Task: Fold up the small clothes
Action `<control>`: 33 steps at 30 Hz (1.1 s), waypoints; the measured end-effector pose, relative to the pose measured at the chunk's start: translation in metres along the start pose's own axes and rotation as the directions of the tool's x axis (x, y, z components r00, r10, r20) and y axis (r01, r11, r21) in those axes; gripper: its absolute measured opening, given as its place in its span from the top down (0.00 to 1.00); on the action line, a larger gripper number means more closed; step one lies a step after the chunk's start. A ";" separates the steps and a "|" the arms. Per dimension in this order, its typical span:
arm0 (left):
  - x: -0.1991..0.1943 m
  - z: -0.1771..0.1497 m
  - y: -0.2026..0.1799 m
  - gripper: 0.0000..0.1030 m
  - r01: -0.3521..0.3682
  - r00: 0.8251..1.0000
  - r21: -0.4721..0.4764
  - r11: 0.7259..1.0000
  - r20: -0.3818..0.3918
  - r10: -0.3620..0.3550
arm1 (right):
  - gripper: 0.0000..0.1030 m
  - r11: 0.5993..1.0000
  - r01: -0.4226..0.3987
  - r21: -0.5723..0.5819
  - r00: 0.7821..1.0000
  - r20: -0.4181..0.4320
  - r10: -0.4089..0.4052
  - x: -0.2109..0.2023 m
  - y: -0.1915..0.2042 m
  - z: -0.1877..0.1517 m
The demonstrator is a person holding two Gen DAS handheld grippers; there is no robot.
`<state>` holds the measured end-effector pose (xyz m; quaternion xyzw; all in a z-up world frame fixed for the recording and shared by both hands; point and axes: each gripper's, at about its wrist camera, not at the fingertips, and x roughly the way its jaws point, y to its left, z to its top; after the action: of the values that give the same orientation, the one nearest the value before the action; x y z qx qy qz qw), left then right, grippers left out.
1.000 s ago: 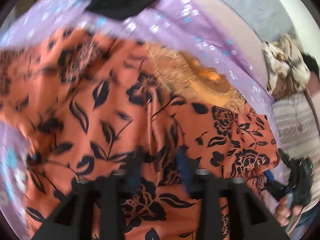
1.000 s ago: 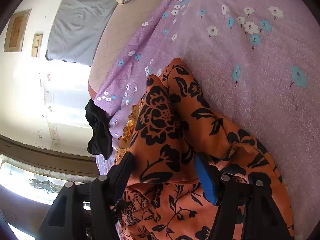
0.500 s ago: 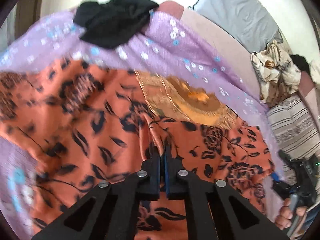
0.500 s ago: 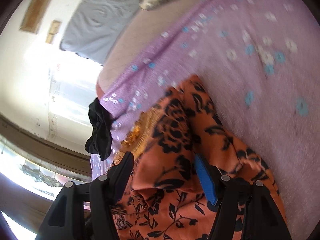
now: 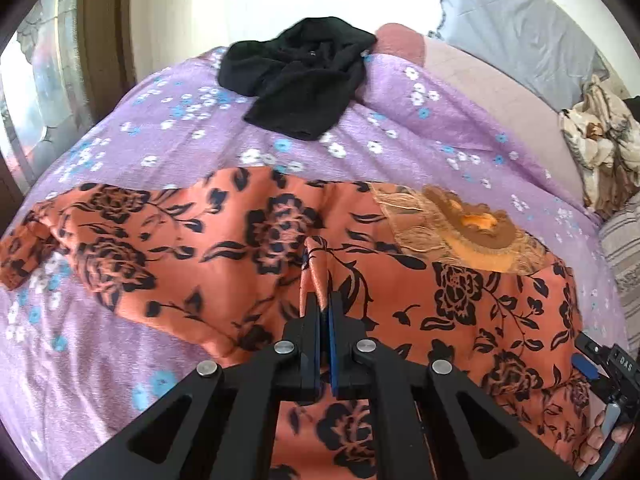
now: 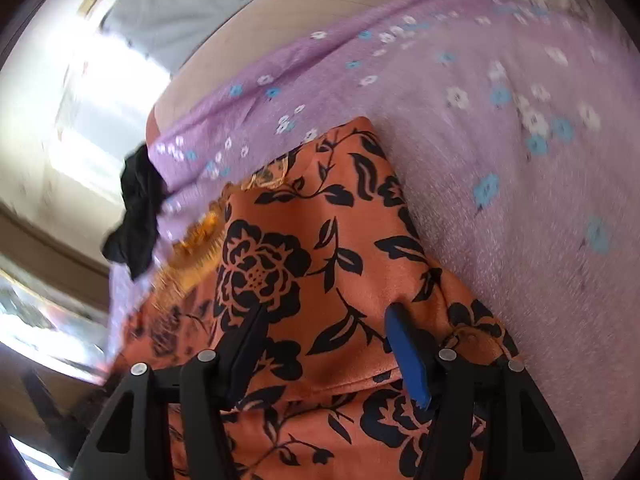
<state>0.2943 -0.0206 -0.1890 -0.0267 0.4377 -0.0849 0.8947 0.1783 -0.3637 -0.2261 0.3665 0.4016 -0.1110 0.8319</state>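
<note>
An orange garment with black flowers (image 5: 240,248) lies spread across a purple flowered bedsheet (image 5: 160,128), its gold embroidered neckline (image 5: 460,228) at the right. My left gripper (image 5: 324,304) is shut on a pinched ridge of this garment near its middle. In the right wrist view the same garment (image 6: 320,248) fills the lower centre, and my right gripper (image 6: 324,320) is open, its fingers (image 6: 404,344) on either side of a fold of the cloth. The right gripper also shows at the lower right edge of the left wrist view (image 5: 600,364).
A black garment (image 5: 304,76) lies crumpled at the far edge of the bed, also in the right wrist view (image 6: 138,212). A grey pillow (image 5: 520,28) and a patterned bundle (image 5: 600,148) lie at the back right. A window (image 5: 44,92) is at the left.
My left gripper closed on a ridge of the orange garment and drew back, so more of the bed shows. My right gripper stayed open over the cloth while its view shifted.
</note>
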 end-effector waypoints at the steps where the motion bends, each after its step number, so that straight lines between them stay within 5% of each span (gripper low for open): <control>1: -0.004 0.001 0.003 0.97 -0.010 1.000 0.002 1.000 0.011 0.010 | 0.37 0.999 0.020 -0.028 1.000 -0.001 -0.020 0.002 0.003 -0.001; 7: -0.039 0.014 0.060 0.90 -0.096 0.988 -0.123 0.988 0.109 0.109 | 0.34 0.989 0.084 -0.125 0.996 0.014 -0.083 0.007 0.019 -0.005; 10: -0.052 0.015 0.122 0.63 -0.094 0.983 -0.320 0.943 0.119 0.138 | 0.33 0.982 0.102 -0.157 0.995 0.023 -0.100 0.009 0.020 -0.010; 14: -0.045 0.004 0.203 0.61 -0.096 0.988 -0.548 0.831 0.046 0.145 | 0.32 0.978 0.120 -0.173 0.993 0.034 -0.116 0.008 0.022 -0.013; 20: -0.023 -0.024 0.281 0.61 0.004 0.998 -0.800 0.601 0.041 0.048 | 0.29 0.973 0.133 -0.186 0.991 0.043 -0.127 0.010 0.026 -0.015; 25: -0.008 -0.028 0.308 0.48 0.140 0.990 -0.863 0.485 0.129 -0.056 | 0.27 0.971 0.136 -0.194 0.991 0.045 -0.130 0.011 0.029 -0.016; 30: 0.007 -0.026 0.348 0.37 0.255 0.967 -0.912 0.322 0.240 -0.085 | 0.25 0.969 0.139 -0.205 0.990 0.048 -0.132 0.012 0.029 -0.017; 33: 0.014 -0.023 0.363 0.36 0.291 0.957 -0.919 0.265 0.277 -0.093 | 0.25 0.966 0.142 -0.214 0.990 0.048 -0.135 0.013 0.030 -0.017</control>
<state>0.3313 0.3344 -0.2587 -0.6126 0.3185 0.0864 0.7182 0.1910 -0.3288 -0.2269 0.2427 0.4220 -0.1305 0.8637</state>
